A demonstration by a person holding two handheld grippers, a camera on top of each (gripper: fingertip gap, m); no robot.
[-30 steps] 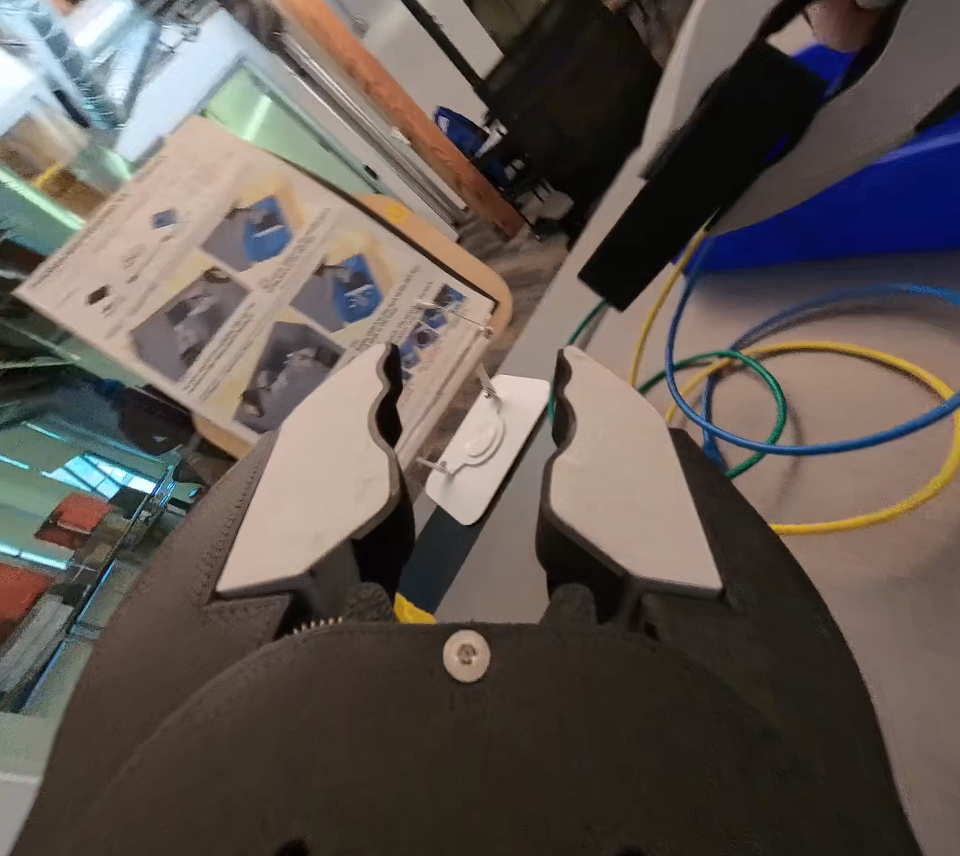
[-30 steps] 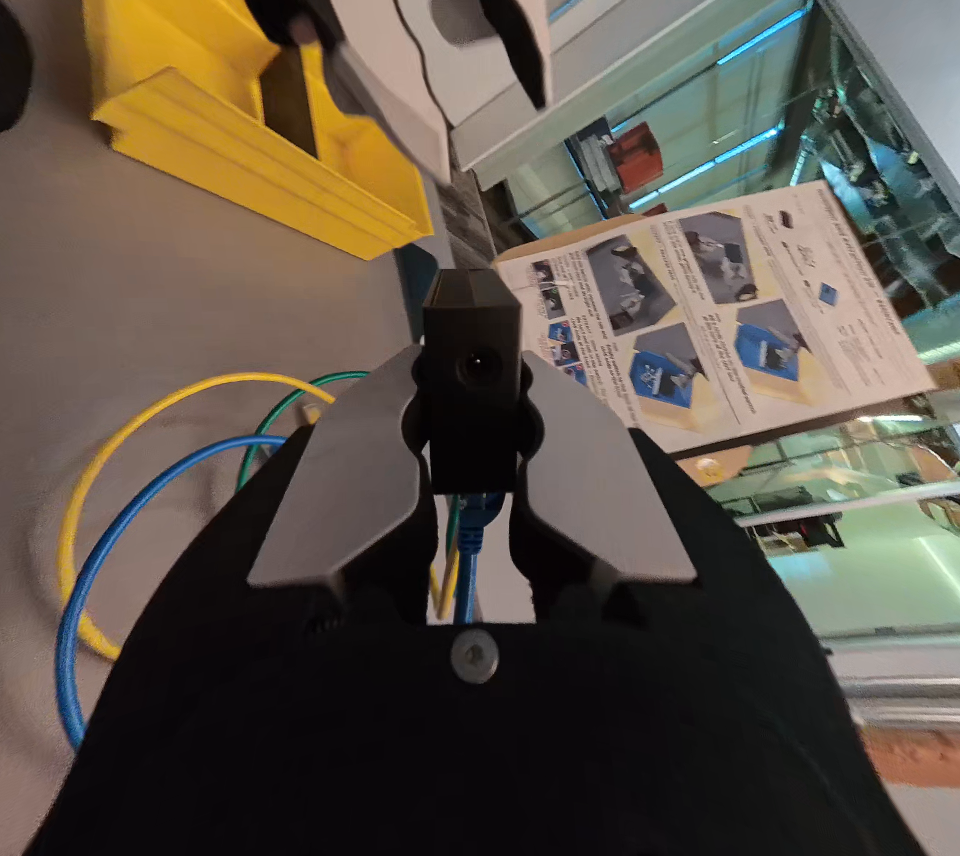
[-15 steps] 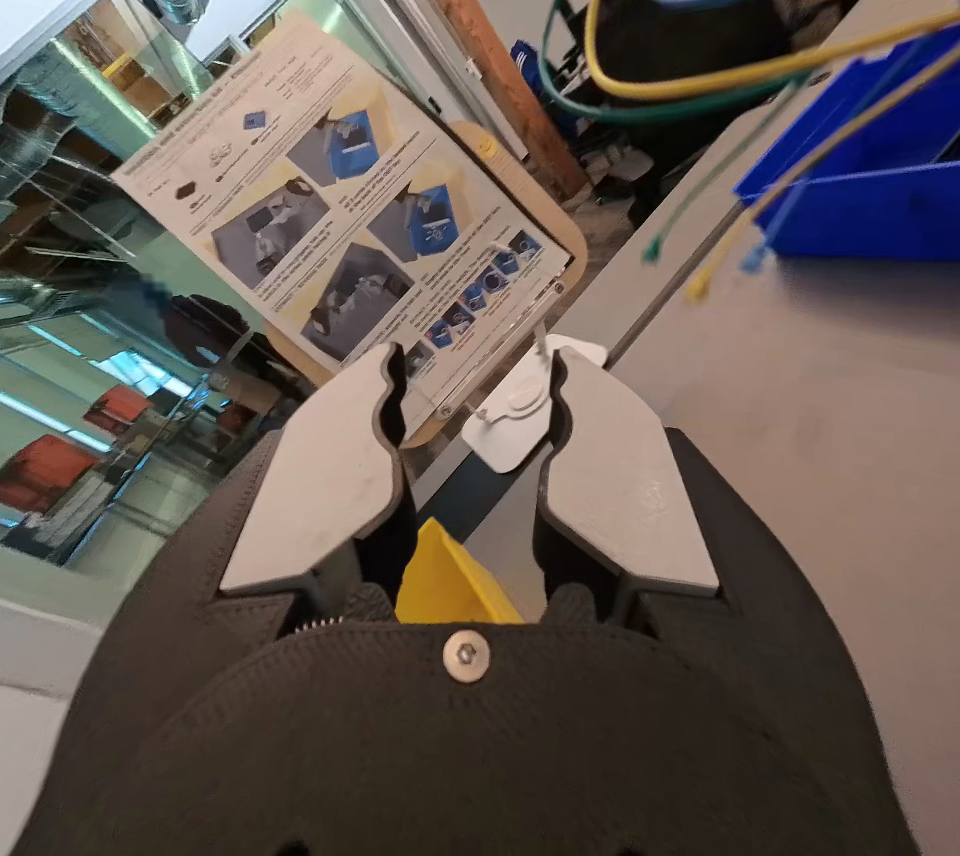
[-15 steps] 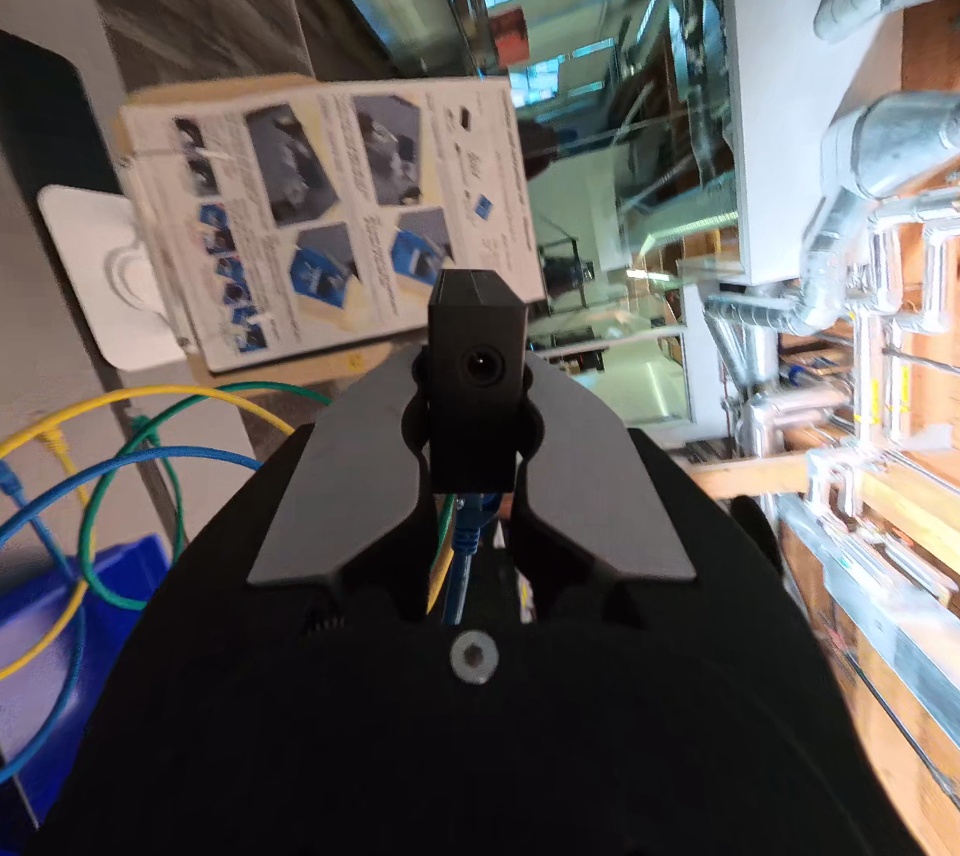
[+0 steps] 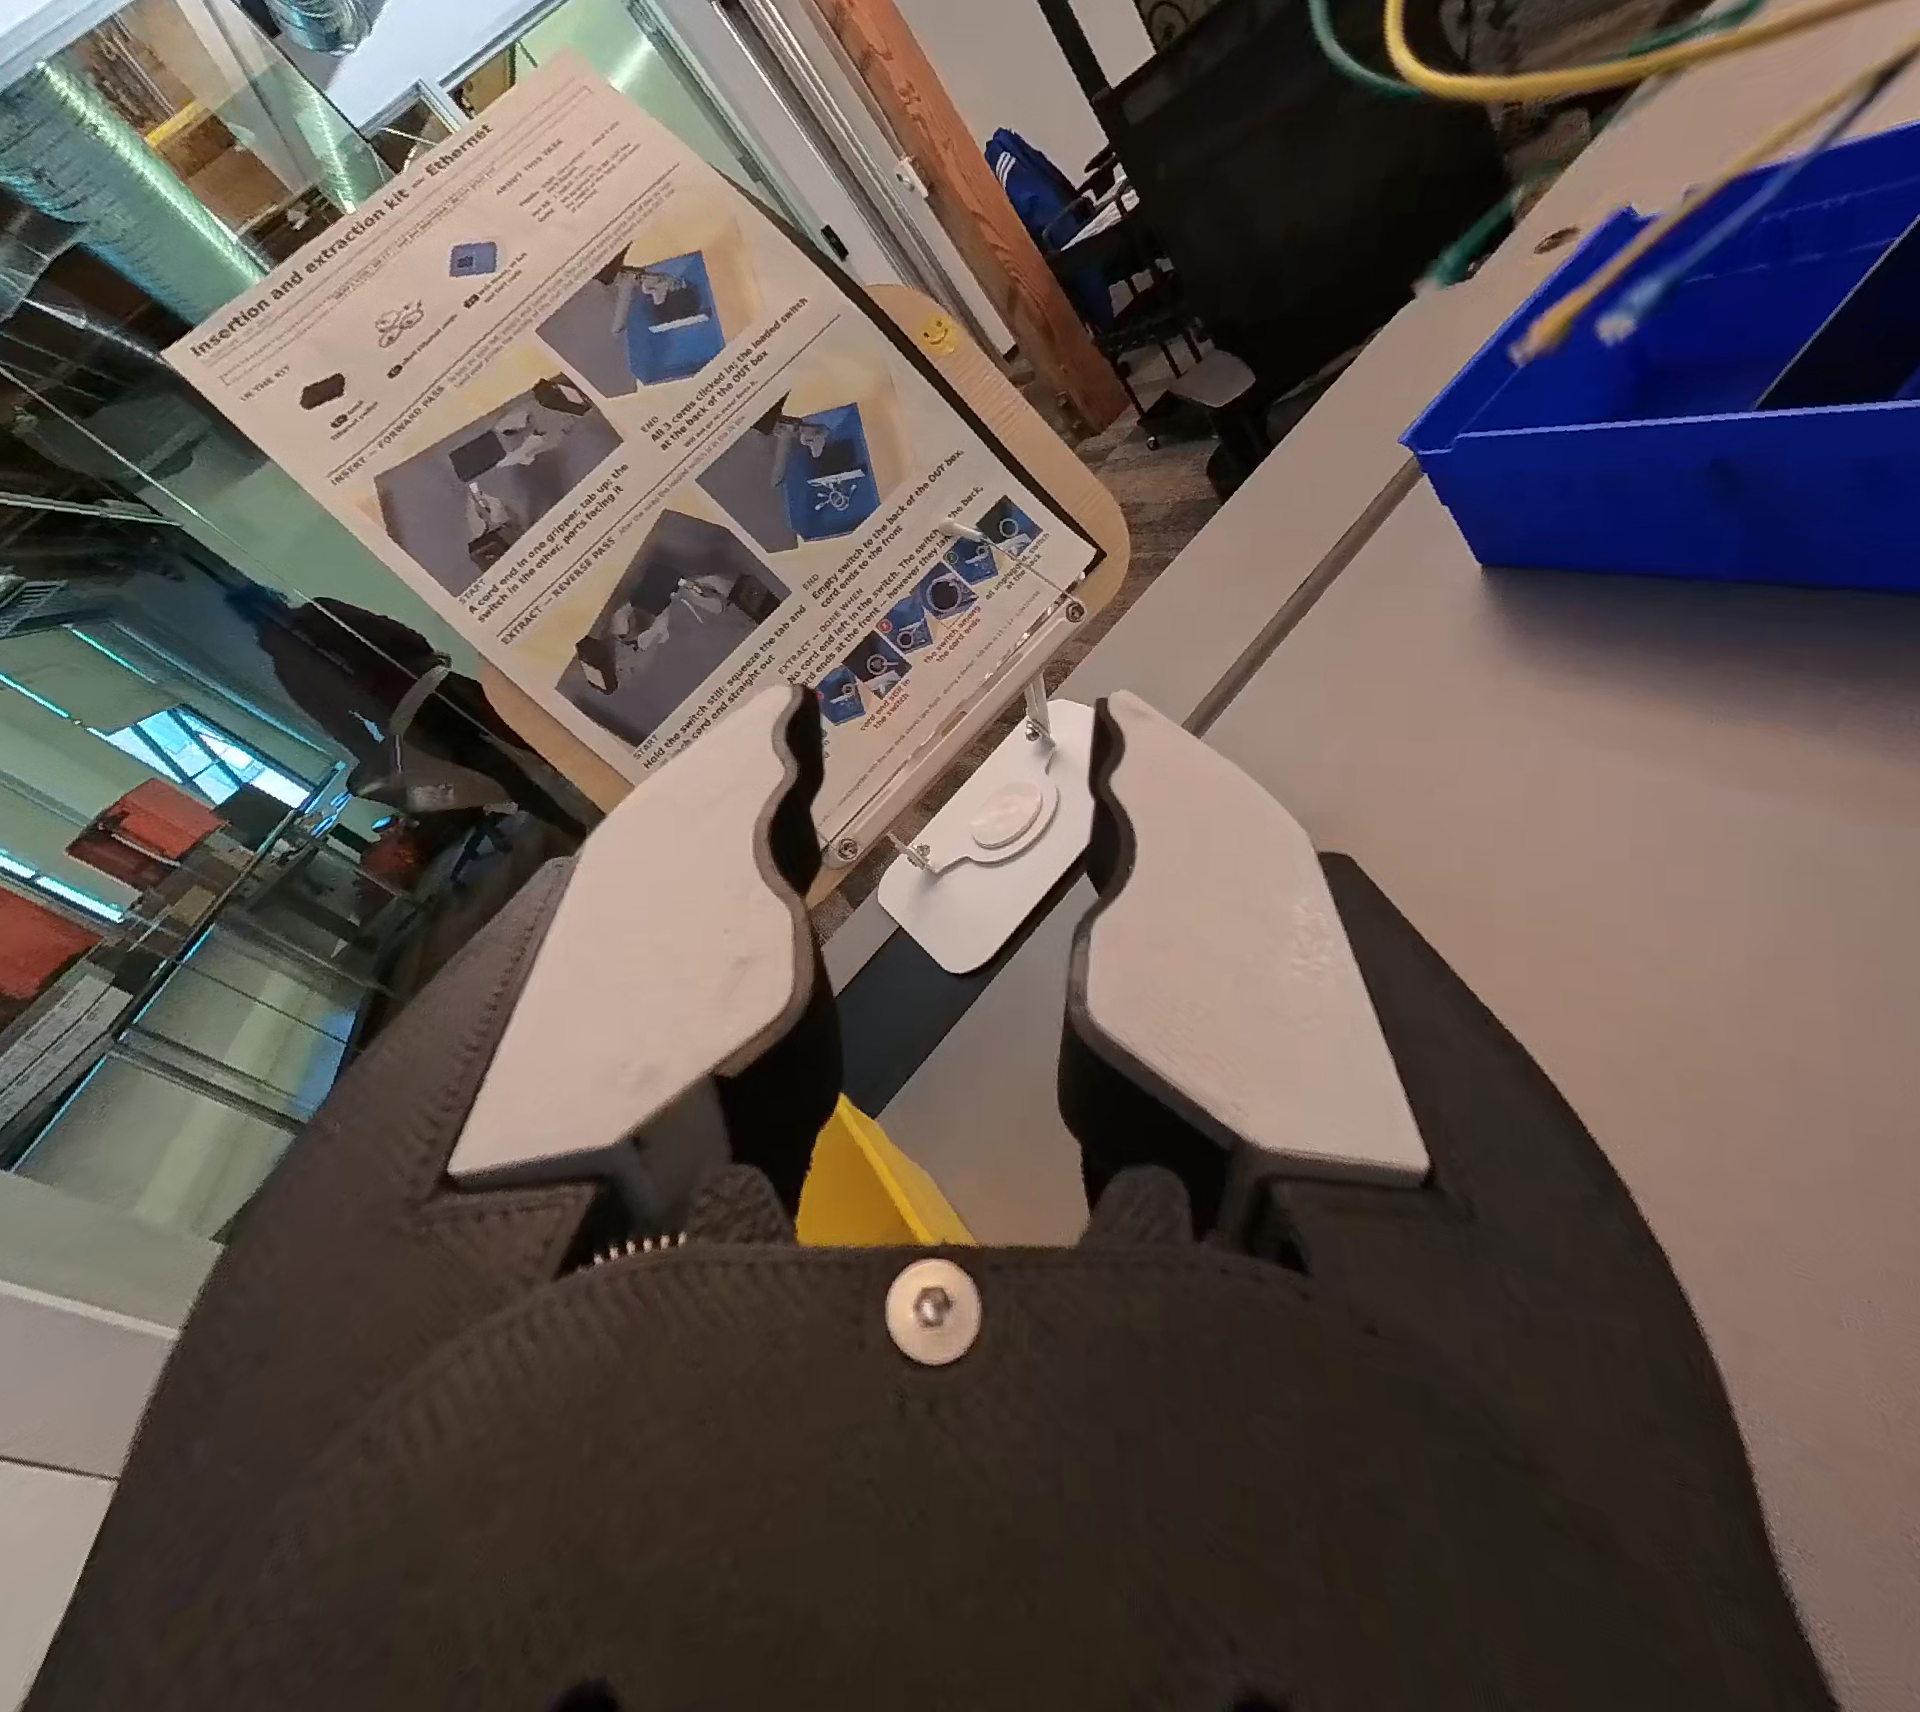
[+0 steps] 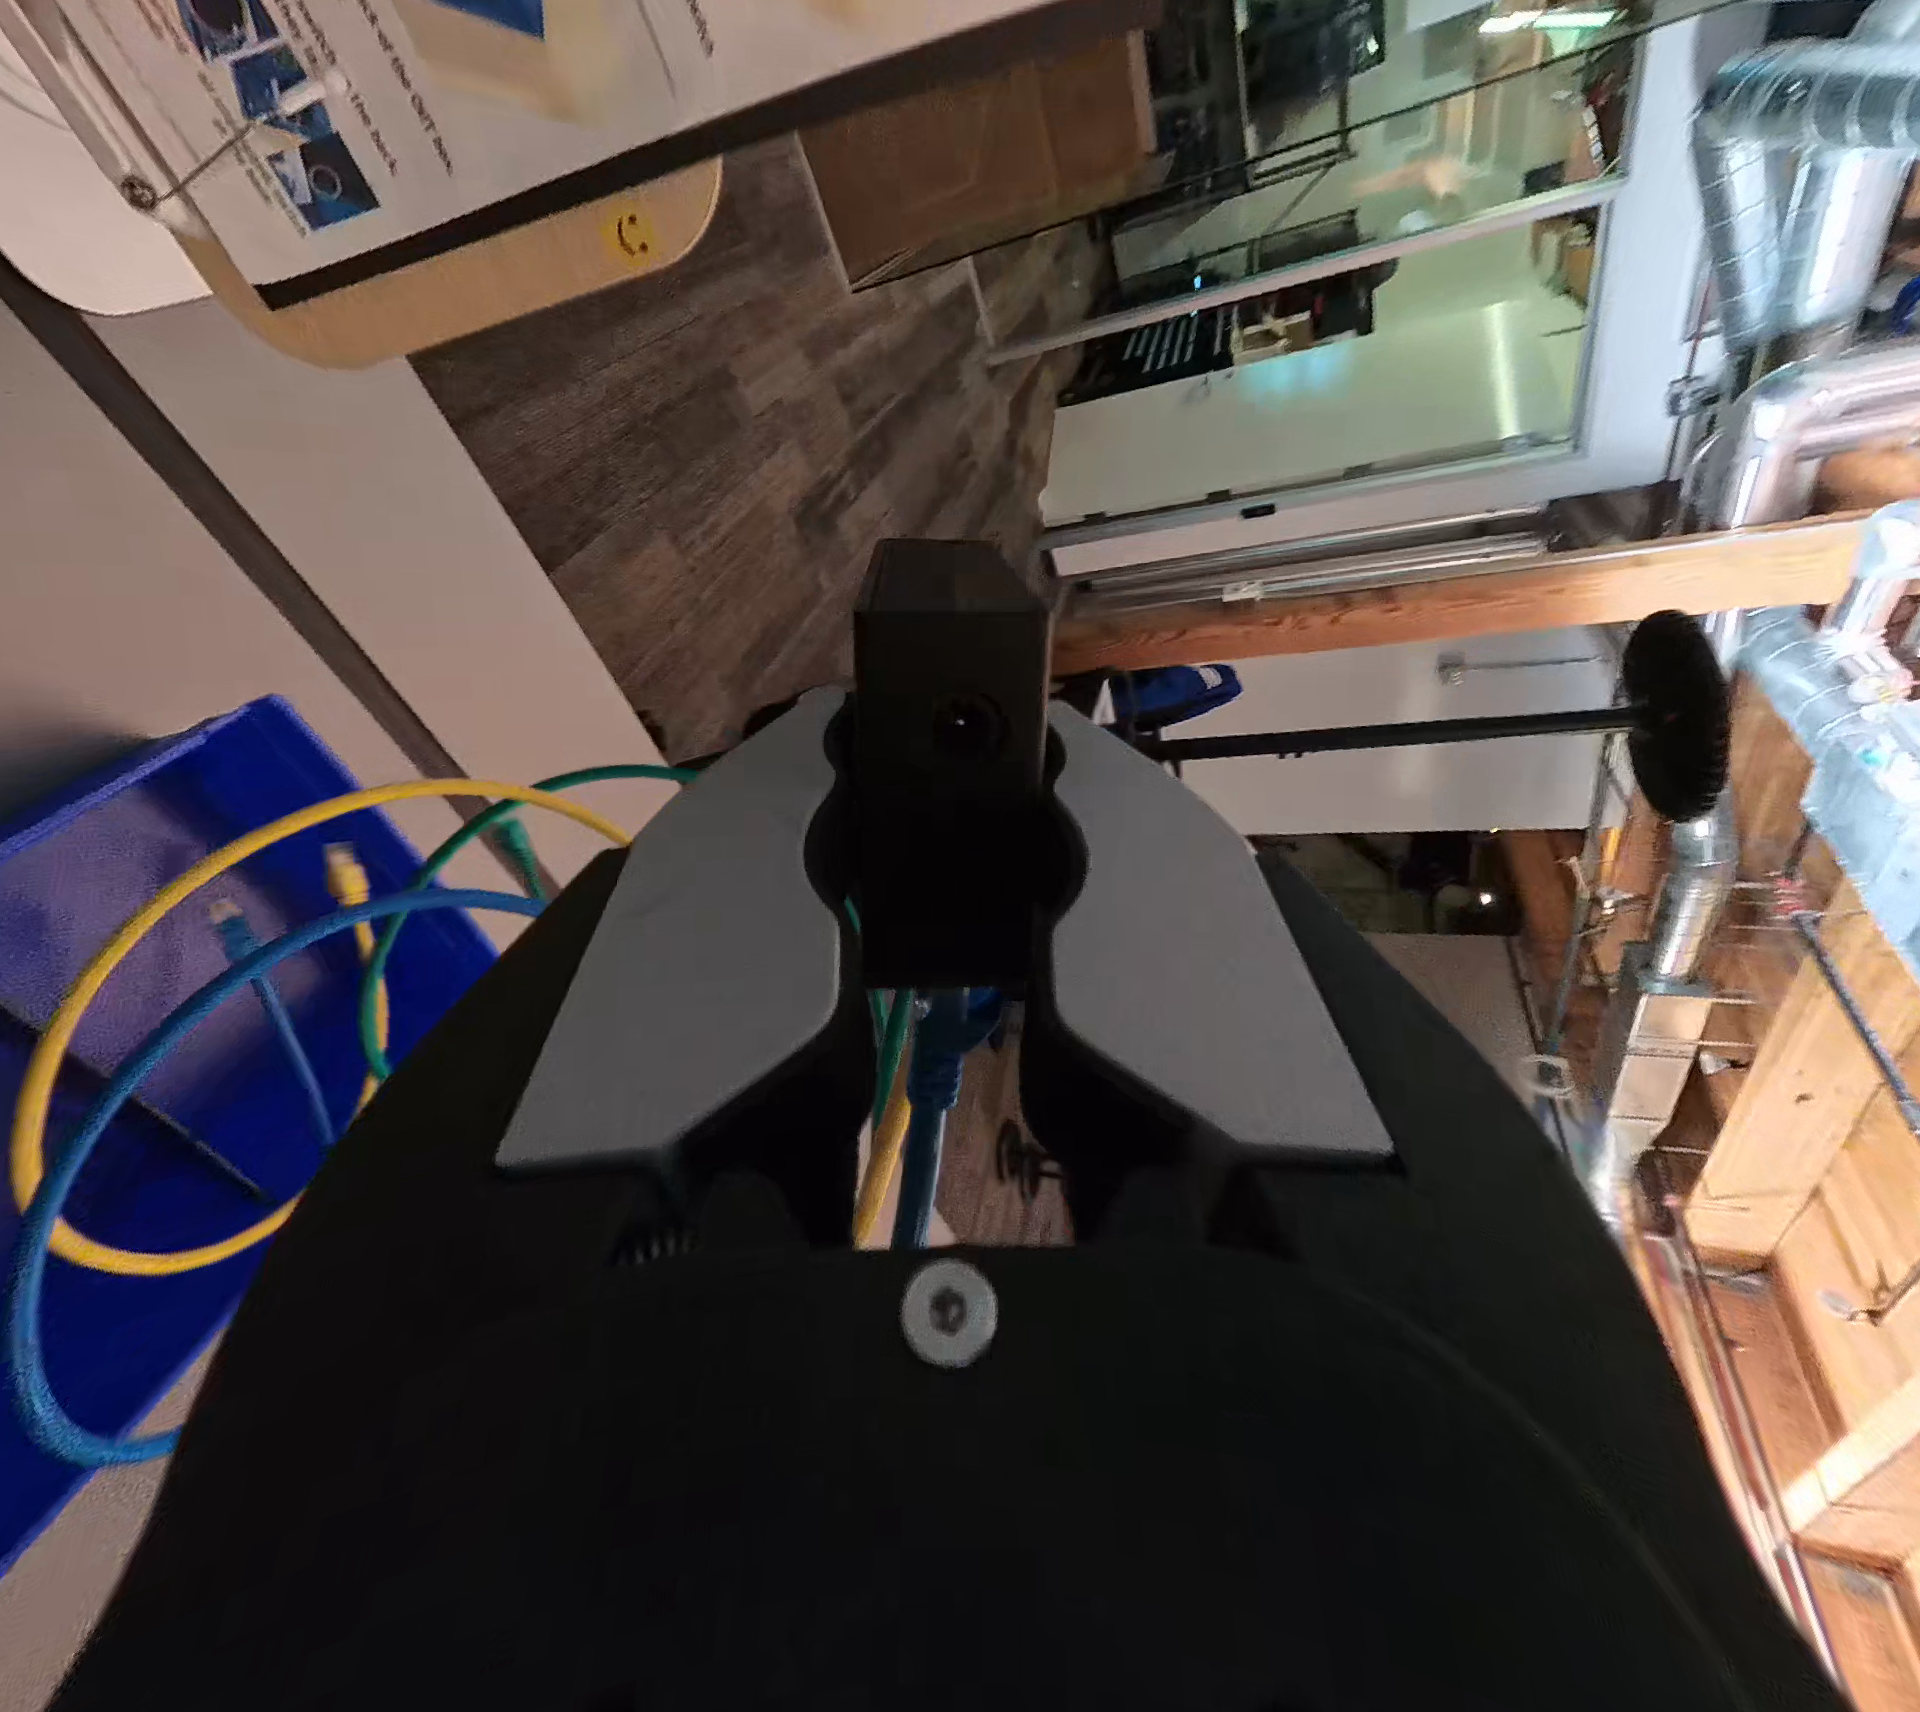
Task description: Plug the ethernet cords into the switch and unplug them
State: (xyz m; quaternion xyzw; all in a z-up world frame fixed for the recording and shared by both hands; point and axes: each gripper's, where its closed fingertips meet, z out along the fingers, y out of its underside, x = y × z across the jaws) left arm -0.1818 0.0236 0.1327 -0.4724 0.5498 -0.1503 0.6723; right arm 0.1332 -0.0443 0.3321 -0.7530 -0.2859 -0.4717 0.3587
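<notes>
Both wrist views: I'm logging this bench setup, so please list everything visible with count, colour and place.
switch: one, black, clamped in the right gripper, held off the table
ethernet cords: three, yellow, blue, green, looping from the switch over the bin
bin: one, blue, on the table
table: one, grey
instruction sheet: one, white, on a stand at the table edge
yellow bin: one, corner showing below the left gripper
left gripper: open, empty
right gripper: shut on the switch

Printed instruction sheet (image 5: 634, 457) stands tilted on a white stand (image 5: 987, 873) at the grey surface (image 5: 1558, 831) edge. Blue bin (image 5: 1704, 457) rests on the surface, well apart from it. Yellow bin (image 5: 873, 1184) corner visible nearby.
</notes>
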